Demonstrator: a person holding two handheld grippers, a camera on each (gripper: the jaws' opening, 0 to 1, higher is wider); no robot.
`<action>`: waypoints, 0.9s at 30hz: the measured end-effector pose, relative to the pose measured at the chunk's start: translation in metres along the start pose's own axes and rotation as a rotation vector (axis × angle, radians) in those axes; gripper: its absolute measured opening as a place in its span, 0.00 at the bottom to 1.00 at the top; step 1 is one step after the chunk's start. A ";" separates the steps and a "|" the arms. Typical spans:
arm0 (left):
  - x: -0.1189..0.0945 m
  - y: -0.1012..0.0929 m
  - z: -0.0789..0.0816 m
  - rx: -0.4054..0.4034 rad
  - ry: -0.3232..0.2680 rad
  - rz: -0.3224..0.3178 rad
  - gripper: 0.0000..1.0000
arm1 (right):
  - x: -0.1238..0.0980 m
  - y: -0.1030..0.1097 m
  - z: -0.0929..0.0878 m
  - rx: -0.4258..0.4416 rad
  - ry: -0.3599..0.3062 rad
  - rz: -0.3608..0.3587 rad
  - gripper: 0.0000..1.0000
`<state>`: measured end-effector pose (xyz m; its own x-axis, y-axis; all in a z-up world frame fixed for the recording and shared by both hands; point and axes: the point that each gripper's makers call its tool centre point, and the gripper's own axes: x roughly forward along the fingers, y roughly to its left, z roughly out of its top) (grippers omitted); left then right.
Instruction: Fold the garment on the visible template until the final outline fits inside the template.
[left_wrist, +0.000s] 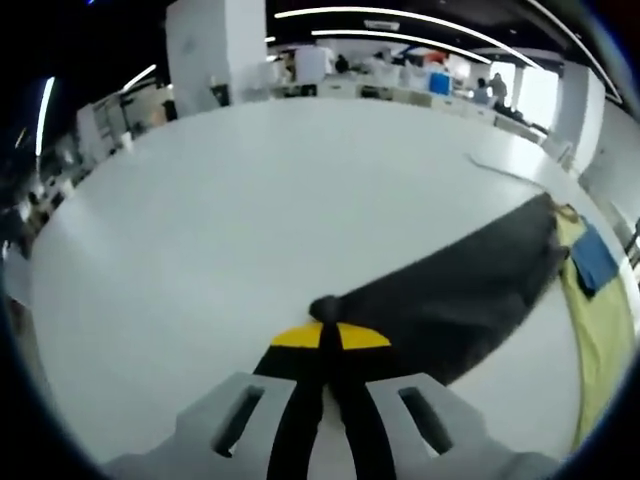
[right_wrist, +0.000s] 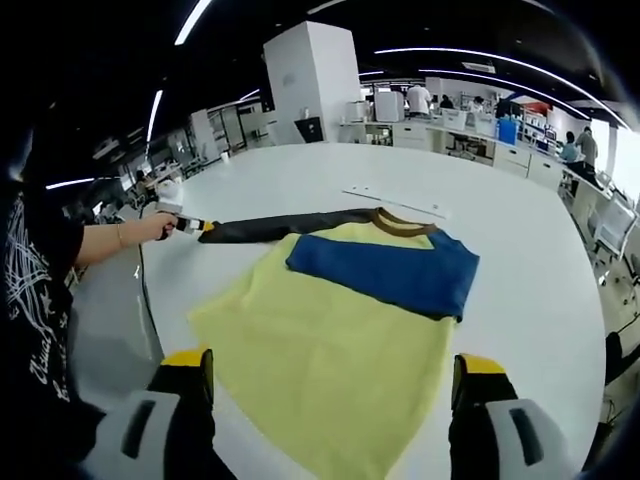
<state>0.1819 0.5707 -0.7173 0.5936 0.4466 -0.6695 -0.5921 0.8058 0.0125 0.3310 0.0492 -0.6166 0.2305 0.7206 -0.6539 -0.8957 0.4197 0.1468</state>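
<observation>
**Black sleeve pinched at the cuff, ready to fold in**

Left gripper view: the left gripper (left_wrist: 328, 340) has its fingers closed together on the end of the black sleeve (left_wrist: 470, 290), which runs taut across the white desk (left_wrist: 250, 230) to the rest of the shirt at the right edge. The cuff bunches just past the yellow tips. To fold well, I judge the sleeve should be lifted only slightly, kept stretched, and carried in an arc over the yellow body so it lands flat, without dragging the shirt.

Right gripper view: the shirt (right_wrist: 330, 350) lies spread on the desk, its blue sleeve (right_wrist: 385, 270) already folded across the chest below the brown collar (right_wrist: 400, 220). The black sleeve reaches left to the person's hand (right_wrist: 155, 228). The right gripper (right_wrist: 335, 385) hovers above the hem with its fingers wide apart, holding nothing. It could press the yellow cloth to steady it. No template outline can be made out.
</observation>
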 end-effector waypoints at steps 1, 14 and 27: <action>0.001 0.001 0.000 0.001 0.002 0.001 0.00 | 0.000 0.000 0.000 0.000 0.000 0.000 1.00; 0.012 0.009 0.008 0.030 -0.010 0.027 0.00 | -0.001 0.002 0.000 0.000 0.001 -0.005 1.00; 0.002 0.003 0.019 0.069 -0.023 0.034 0.00 | -0.002 0.000 0.001 0.000 -0.004 -0.009 1.00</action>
<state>0.1919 0.5810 -0.7046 0.5864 0.4823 -0.6508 -0.5735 0.8146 0.0870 0.3306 0.0484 -0.6147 0.2398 0.7192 -0.6521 -0.8938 0.4258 0.1409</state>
